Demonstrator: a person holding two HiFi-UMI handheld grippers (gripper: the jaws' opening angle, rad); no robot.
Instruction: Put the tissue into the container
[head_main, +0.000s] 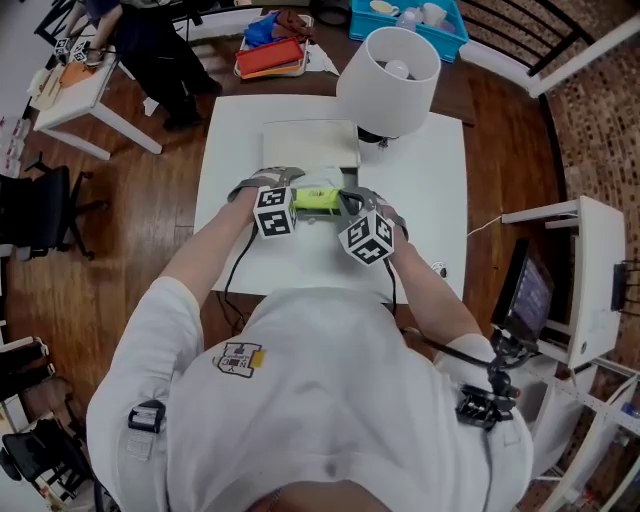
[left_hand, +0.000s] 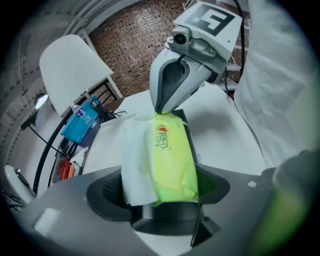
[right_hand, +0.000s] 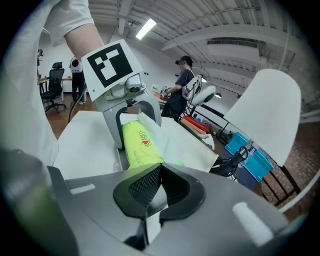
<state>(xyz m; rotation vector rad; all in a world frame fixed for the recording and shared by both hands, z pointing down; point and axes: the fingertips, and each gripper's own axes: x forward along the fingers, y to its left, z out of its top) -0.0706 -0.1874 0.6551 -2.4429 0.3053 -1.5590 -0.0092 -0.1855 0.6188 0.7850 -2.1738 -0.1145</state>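
As left tongs (head_main: 296, 195) and right tongs (head_main: 346, 201) grip tissues (head_main: 318, 198), a lamp (head_main: 388, 70) tops the table (head_main: 430, 205).

Head view looks steeply down; gripper views face each other over tissue pack (left_hand: 172, 155)

Brown wood floor (head_main: 120, 260) all around a big white table (head_main: 430, 215), with a white-shaded lamp (head_main: 388, 68) at its far edge. Brick wall (left_hand: 145, 40) on one side (dark red, pretty rough), black office chair (head_main: 40, 215) off left, strip light (right_hand: 146, 28) up on the ceiling.
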